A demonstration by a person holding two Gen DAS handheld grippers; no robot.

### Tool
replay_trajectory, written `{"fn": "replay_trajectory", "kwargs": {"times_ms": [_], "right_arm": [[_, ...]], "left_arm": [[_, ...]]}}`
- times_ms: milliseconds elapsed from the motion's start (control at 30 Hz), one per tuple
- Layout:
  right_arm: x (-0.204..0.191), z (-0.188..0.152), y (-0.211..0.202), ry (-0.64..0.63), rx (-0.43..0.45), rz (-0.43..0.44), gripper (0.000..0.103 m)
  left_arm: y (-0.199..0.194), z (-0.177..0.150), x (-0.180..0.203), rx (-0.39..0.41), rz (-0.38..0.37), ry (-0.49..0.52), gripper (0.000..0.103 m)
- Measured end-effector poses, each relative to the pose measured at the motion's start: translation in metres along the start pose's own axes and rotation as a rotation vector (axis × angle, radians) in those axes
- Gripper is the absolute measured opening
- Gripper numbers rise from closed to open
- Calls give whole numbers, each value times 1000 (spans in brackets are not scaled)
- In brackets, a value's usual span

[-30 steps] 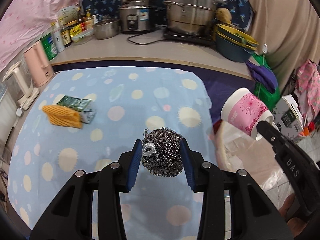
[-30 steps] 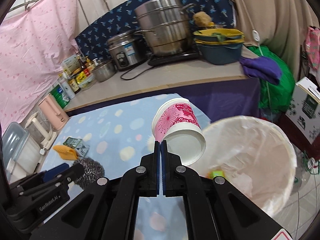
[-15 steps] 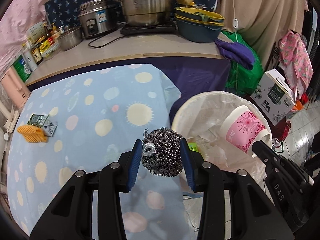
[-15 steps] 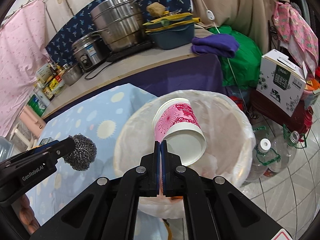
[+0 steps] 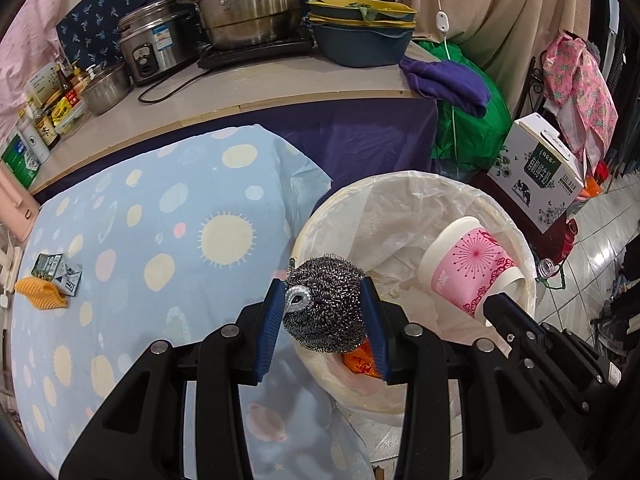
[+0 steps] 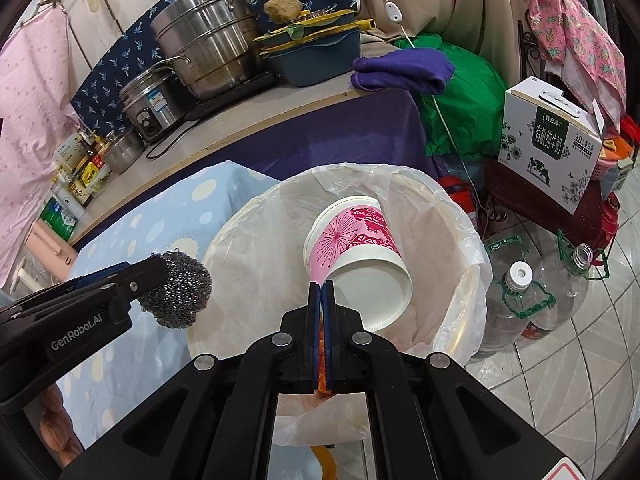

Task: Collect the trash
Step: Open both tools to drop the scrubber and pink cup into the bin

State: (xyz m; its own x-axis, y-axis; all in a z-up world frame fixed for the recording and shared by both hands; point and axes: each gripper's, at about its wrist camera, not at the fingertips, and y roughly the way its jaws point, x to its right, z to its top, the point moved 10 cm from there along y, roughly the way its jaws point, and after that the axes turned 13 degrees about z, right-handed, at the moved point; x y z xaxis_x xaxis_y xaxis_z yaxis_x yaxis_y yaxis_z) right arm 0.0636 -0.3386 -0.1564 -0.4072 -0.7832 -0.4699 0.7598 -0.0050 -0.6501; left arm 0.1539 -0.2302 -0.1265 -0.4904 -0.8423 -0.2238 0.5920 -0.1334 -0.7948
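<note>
Pale blue cloth with yellow suns and dots covers the tabletop [image 5: 168,248], and behind it runs a beige kitchen counter [image 5: 248,92] against a dark blue patterned backdrop; on the counter stand a rice cooker [image 5: 156,44], a tall steel steamer pot [image 5: 248,4], a small steel bowl [image 5: 106,88], stacked blue and yellow basins [image 5: 360,36], a row of bottles and jars at the left end, and a purple cloth [image 5: 444,84] draped over the right corner; grey floor tiles lie to the right, with a printed carton [image 6: 552,140] and clear plastic bottles [image 6: 520,300] on them; just beside the cloth's edge sits a round cream trash bin [image 5: 400,400] lined with a translucent white bag, and in its bottom shows something orange, too hidden to name; the left tool [image 5: 326,304] clamps a steel wool scourer [image 5: 326,304] between its blue pads, over the bin's near rim; the right tool [image 6: 321,292] is pinched fully closed on the wall of a pink paper cup [image 6: 356,256] at its rim, the cup tilted on its side above the bin's opening, mouth toward the camera; far left on the cloth lie an orange ridged sponge [image 5: 40,292] and, touching it, a flattened green carton [image 5: 56,270].
</note>
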Motion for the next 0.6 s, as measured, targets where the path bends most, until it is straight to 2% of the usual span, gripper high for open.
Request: {"fn": "replay_trajectory", "kwargs": {"times_ms": [433, 600], "right_arm": [[7, 1, 13, 20, -22, -4, 2], [10, 3, 15, 30, -23, -14, 6]], "left_arm": [[16, 2, 17, -23, -18, 13, 38], [21, 4, 20, -19, -17, 13, 46]]}}
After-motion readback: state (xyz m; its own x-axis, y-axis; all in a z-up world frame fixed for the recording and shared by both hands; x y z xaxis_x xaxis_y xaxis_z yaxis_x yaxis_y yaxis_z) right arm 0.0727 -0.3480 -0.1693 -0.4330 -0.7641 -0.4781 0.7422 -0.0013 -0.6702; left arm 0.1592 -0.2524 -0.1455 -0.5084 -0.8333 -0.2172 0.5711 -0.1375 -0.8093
